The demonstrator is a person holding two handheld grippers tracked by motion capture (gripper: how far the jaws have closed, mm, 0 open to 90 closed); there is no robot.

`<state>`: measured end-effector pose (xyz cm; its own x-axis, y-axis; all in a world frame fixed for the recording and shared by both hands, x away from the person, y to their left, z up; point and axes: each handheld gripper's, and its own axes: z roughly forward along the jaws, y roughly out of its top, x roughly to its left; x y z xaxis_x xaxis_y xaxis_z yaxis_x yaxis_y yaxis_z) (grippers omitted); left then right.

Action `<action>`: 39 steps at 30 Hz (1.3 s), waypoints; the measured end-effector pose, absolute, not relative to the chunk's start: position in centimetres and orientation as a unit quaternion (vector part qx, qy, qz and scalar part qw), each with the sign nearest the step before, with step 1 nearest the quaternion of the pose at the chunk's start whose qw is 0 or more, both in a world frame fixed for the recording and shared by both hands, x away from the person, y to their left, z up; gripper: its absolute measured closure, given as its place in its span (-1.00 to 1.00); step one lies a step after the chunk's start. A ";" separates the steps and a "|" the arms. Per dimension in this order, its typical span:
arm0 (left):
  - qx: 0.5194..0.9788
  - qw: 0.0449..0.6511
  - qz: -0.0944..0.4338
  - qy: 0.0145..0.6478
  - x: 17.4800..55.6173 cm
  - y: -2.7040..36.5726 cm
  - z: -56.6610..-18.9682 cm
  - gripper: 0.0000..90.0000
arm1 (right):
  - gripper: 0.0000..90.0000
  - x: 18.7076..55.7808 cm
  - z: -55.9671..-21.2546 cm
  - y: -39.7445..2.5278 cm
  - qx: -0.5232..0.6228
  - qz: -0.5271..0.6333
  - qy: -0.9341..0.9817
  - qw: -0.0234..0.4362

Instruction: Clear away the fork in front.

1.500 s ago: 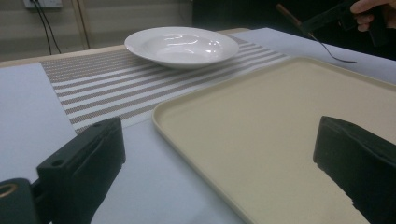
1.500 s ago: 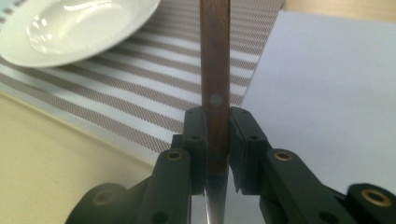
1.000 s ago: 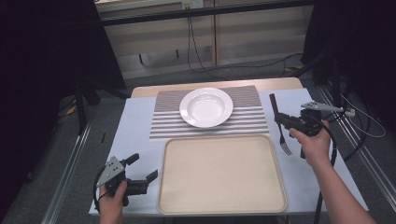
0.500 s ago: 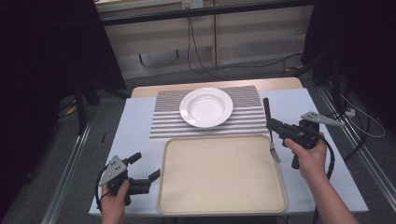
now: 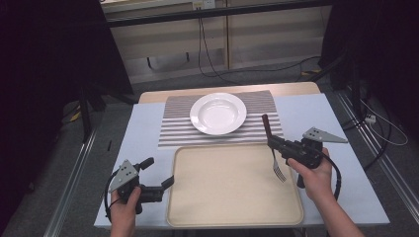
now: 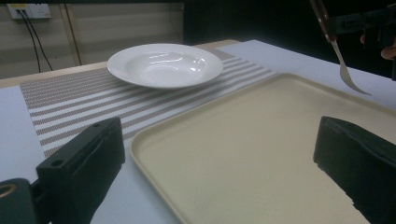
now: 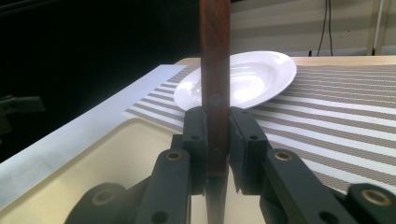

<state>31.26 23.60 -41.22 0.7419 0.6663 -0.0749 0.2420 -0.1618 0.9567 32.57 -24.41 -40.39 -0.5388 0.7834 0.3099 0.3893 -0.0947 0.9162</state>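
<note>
Gripping a fork (image 5: 273, 148) by its brown wooden handle, the right tool (image 5: 274, 143) holds it clear above the right edge of the beige tray (image 5: 232, 213), tines pointing down. At the tray's left edge, the left tool (image 5: 159, 174) rests low over the counter (image 5: 143, 126), released with jaws wide apart. A white plate (image 5: 218, 113) sits on the striped placemat (image 5: 173, 133) beyond the tray.

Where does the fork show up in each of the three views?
High view: the fork is right of centre, tines over the tray's right edge, held by the right gripper.
Left gripper view: top right corner, tines hanging down.
Right gripper view: wooden handle upright at centre, clamped between the jaws.
Shared landmark: the white plate.
</note>
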 end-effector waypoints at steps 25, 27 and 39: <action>0.757 0.572 0.132 0.286 33.8 17.0 -38.9 -0.94 | 0.73 31.6 -40.6 -21.4 0.410 0.604 0.664 0.161; 0.758 0.572 0.131 0.285 34.0 16.5 -38.7 -0.94 | 0.73 31.6 -40.7 -21.0 0.405 0.605 0.667 0.160; 0.763 0.571 0.115 0.281 34.9 13.6 -38.0 -0.94 | 0.73 31.7 -40.9 -19.7 0.389 0.609 0.676 0.142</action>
